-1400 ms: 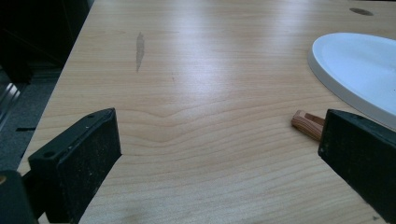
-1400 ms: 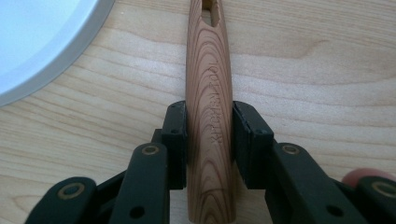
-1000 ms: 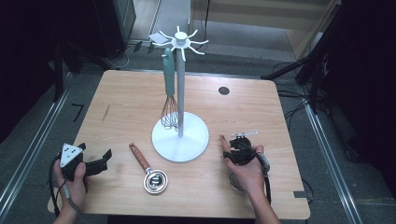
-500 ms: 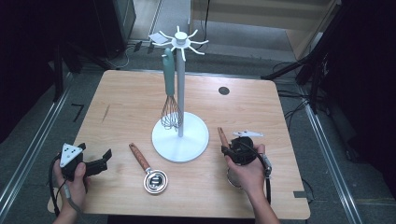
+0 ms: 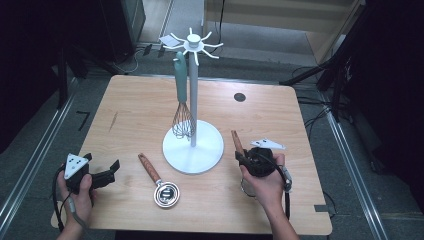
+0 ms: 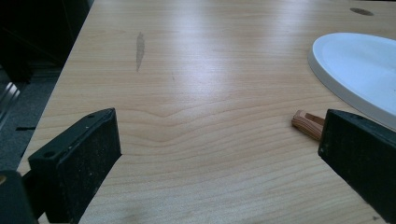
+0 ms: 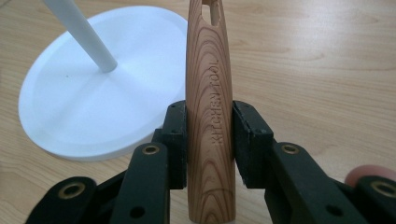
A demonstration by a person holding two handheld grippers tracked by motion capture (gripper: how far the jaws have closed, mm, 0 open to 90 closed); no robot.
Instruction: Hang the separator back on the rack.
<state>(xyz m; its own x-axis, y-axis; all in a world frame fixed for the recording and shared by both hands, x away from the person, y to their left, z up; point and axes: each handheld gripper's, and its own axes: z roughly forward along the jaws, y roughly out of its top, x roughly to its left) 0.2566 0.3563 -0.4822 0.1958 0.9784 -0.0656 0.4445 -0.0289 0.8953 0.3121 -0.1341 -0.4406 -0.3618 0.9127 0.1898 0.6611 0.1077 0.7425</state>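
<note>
The right gripper (image 7: 208, 135) clamped a wooden handle (image 7: 208, 93) beside the stand (image 5: 192, 147) base (hanging slot uppermost). The left gripper (image 6: 219, 154) rested wide open, empty. Next step, presumably: lifting the slot to a hook (image 5: 196, 59).

Overhead light glares pale across my worktop (image 6: 196, 70) toward its far edge; the surroundings are dim, my nearest jaws slightly soft.

Lab/test rig: bare wooden table (image 5: 135, 115), floor cables (image 5: 312, 120), dark surrounds.
</note>
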